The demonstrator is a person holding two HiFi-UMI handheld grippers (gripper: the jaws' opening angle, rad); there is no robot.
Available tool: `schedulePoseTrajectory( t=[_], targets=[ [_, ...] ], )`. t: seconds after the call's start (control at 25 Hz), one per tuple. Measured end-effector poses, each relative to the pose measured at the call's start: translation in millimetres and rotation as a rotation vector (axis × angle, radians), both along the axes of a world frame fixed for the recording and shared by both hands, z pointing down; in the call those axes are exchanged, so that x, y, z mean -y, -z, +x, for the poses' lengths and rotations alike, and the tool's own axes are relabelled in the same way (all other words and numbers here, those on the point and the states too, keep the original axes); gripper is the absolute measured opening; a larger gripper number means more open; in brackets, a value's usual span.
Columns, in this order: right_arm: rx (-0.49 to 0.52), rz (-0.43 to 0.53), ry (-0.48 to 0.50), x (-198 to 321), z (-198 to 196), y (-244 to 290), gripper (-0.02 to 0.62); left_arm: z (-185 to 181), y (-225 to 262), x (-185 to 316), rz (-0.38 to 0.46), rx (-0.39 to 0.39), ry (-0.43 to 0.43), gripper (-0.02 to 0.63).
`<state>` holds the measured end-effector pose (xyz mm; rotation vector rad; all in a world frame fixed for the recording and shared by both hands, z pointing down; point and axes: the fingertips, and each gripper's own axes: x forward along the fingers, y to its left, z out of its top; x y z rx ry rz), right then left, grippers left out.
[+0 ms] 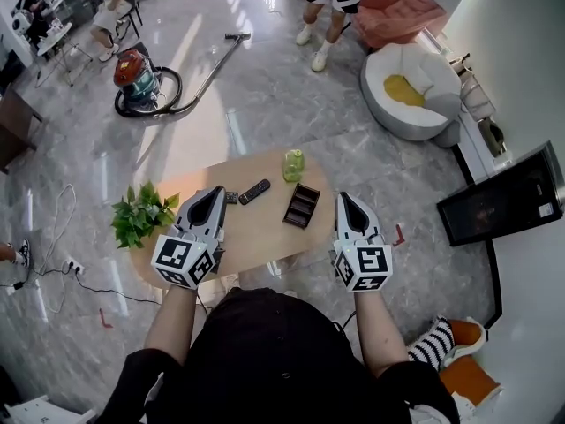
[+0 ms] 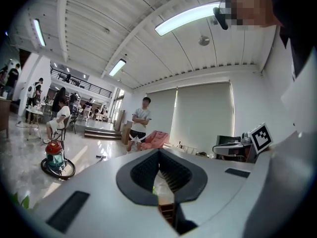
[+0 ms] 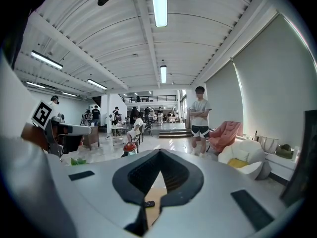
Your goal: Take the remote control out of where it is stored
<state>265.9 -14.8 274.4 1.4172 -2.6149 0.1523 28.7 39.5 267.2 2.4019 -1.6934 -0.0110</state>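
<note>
Right gripper (image 1: 342,198), remote control (image 1: 254,192) diagonal on table (image 1: 265,238)

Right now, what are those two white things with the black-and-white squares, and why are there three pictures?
Those are not robot arms. A person holds a pinching tool in each hand: the left gripper and the right gripper. The patterned cubes are parts of them. One picture comes from a camera on the person's head, looking down. The other two come from cameras riding on the grippers, looking along their jaws. Below is a wooden table with a plant, a black remote control, a green container and a dark tray. Both grippers are shut and hold nothing.
</note>
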Motion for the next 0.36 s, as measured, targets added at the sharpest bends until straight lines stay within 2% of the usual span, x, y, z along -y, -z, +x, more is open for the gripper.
schedulePoseTrajectory(
  t=[0.36],
  targets=[
    [-0.009,-0.01,-0.003,-7.6,-3.2,-1.9,0.006,1.2,-5.0,-6.6,-0.011,-0.011,-0.019,0.006]
  ],
)
